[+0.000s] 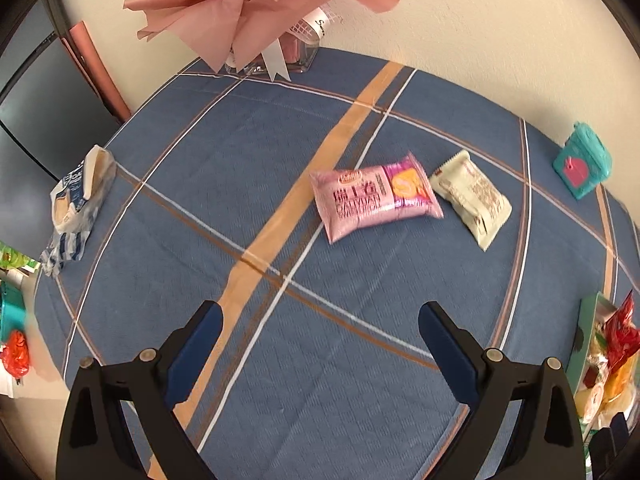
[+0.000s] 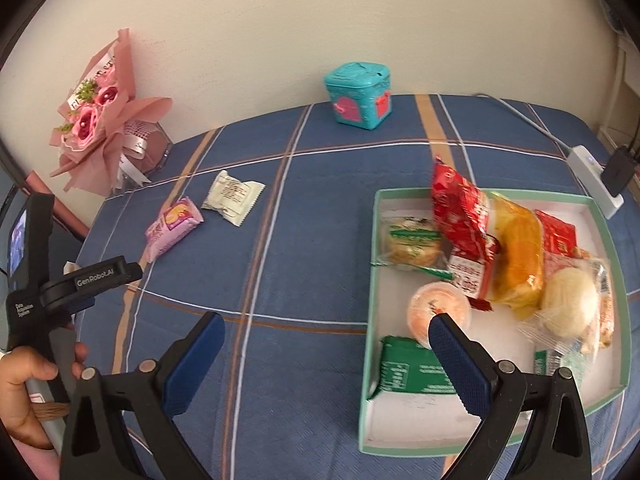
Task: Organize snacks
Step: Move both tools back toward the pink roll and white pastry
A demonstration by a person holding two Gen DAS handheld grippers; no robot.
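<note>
A pink snack packet (image 1: 376,200) (image 2: 173,227) lies on the blue checked tablecloth, with a cream snack packet (image 1: 472,199) (image 2: 233,197) right beside it. My left gripper (image 1: 320,316) hovers open over the cloth, short of the pink packet, nothing between its fingers. My right gripper (image 2: 326,326) is open too, its right finger over the near left corner of the green-rimmed tray (image 2: 604,216). That tray holds several snacks: a red packet (image 2: 460,216), an orange one (image 2: 518,252), a green packet (image 2: 412,368), a round jelly cup (image 2: 436,312). The tray's edge (image 1: 588,320) shows at the right of the left wrist view.
A pink flower bouquet (image 1: 248,4) (image 2: 100,120) stands at the back against the wall. A teal box (image 1: 582,160) (image 2: 360,96) sits near the far edge. A blue-and-white bag (image 1: 76,208) lies at the left edge. A white power strip (image 2: 596,180) is at the far right. A hand (image 2: 28,376) holds the left gripper.
</note>
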